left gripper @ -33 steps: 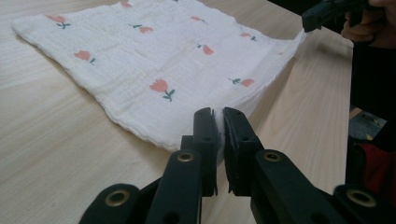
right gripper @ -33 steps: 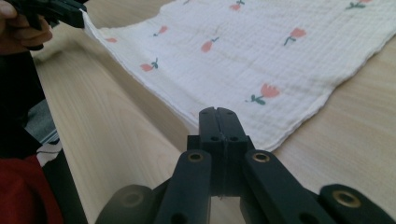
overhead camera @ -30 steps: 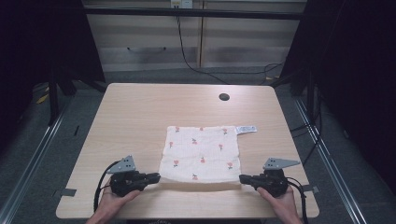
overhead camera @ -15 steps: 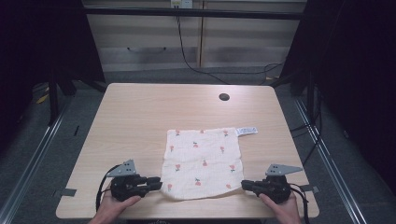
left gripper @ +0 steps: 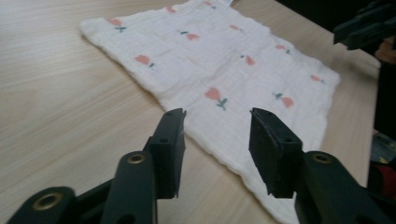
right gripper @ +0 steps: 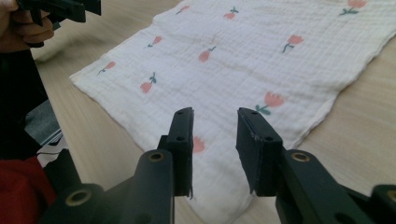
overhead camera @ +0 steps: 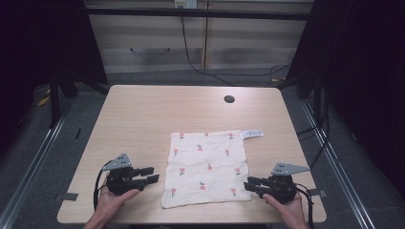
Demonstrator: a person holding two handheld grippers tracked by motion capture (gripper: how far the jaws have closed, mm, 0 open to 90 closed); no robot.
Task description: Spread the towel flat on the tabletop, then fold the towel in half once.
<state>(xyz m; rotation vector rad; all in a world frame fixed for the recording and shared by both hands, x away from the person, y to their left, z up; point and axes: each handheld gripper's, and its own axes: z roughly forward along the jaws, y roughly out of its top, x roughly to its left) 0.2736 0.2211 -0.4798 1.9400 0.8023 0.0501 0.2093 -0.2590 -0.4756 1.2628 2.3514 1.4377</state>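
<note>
Two grippers low on wooden desk [overhead camera: 143, 119], cloth between them. Left gripper [overhead camera: 149, 174]: fingers [left gripper: 170, 140] spread wide, empty, just beside cloth's left edge. Flower-print muslin cloth [overhead camera: 206, 164] lies flat, near front-centre of desk, white label at far right corner. Right gripper [overhead camera: 251, 183]: fingers [right gripper: 182, 135] parted, holding nothing, at cloth's near right corner.

Evenly lit across the desk [overhead camera: 143, 114] from above; dark beyond its edges; soft, slightly blurred close-ups, faint shadows.
</note>
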